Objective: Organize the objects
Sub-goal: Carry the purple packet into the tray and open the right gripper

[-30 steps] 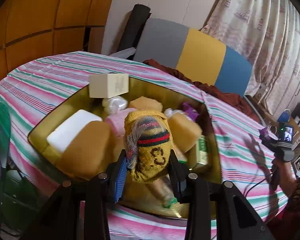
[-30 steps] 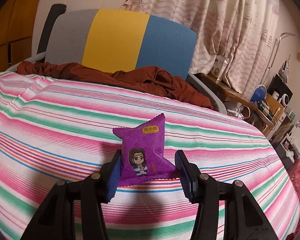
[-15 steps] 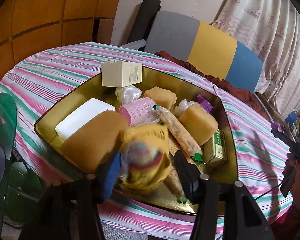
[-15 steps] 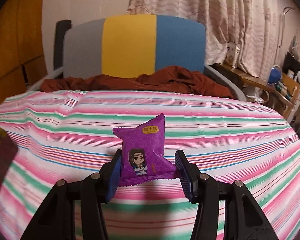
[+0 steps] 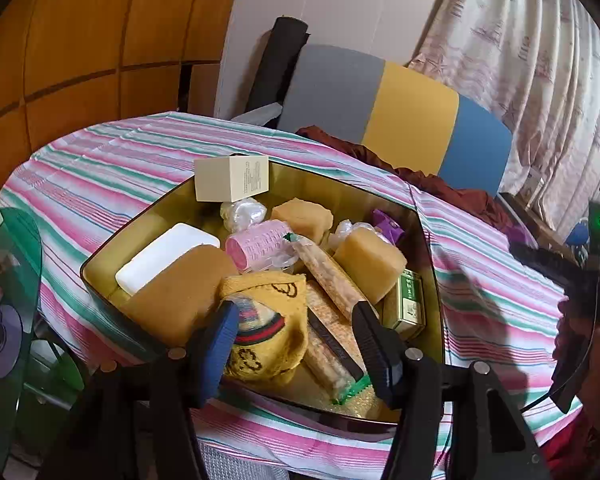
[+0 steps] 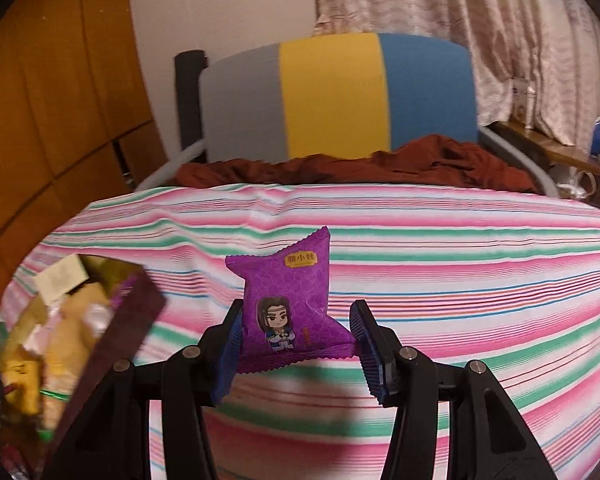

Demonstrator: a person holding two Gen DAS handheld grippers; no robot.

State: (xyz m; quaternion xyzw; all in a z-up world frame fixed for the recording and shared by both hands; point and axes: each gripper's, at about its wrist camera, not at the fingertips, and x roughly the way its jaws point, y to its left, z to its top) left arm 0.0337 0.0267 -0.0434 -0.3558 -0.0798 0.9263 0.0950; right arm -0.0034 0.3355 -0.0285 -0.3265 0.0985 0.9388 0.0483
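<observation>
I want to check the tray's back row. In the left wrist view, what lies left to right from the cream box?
cream box → clear plastic wad → small tan sponge → purple packet, all in the tray.

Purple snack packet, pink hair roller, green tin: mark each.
purple snack packet (image 6: 286, 304), right wrist view, front panel.
pink hair roller (image 5: 258, 243), left wrist view, ribbed side.
green tin (image 5: 408, 300), left wrist view, lid.

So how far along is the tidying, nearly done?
Mostly, it seems. The tray already holds sponges, a soap bar, a pink roller and a yellow sock lying below the open left claw. The right claw grips a purple snack packet over the striped cloth; that has yet to go in.
</observation>
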